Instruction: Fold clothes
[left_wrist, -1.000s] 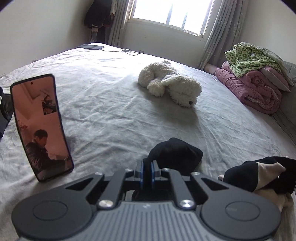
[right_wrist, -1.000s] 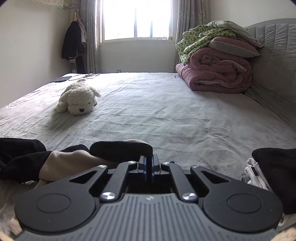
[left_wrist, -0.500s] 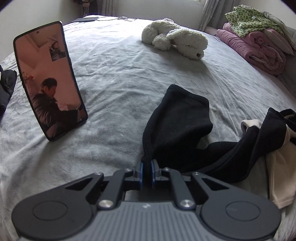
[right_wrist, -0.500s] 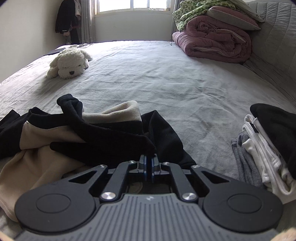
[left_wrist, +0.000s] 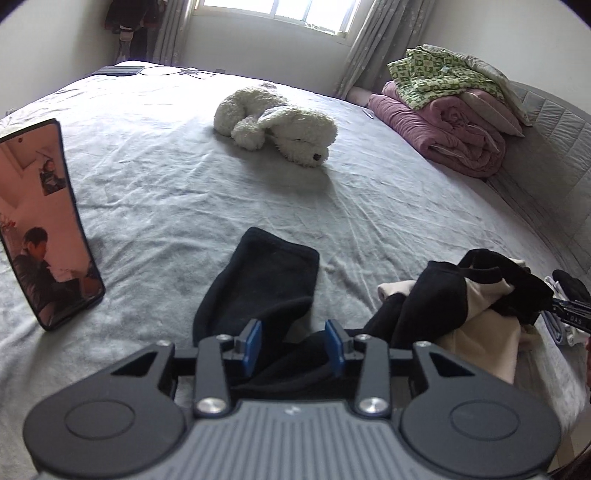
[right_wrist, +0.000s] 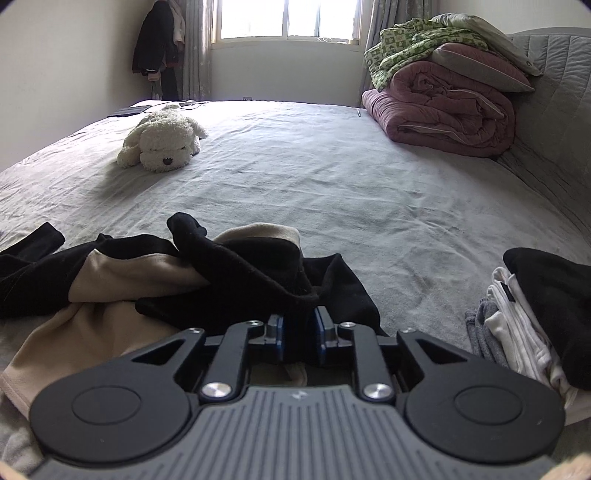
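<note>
Left hand-held gripper (left_wrist: 291, 349) is spread wide, w/ the black-and-beige garment (left_wrist: 258, 284) lying bottom center on the bed (left_wrist: 184, 177). Right hand-held gripper (right_wrist: 299, 338) is also parted, black fabric sitting btwn its pads. Folded stack (right_wrist: 524, 325) at right edge.

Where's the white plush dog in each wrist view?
Left wrist: plush dog upper centre, head pointing right, on the grey bed.
Right wrist: plush dog upper left, facing the camera.
Shared landmark: pink rolled quilt by the headboard, right in both.
</note>
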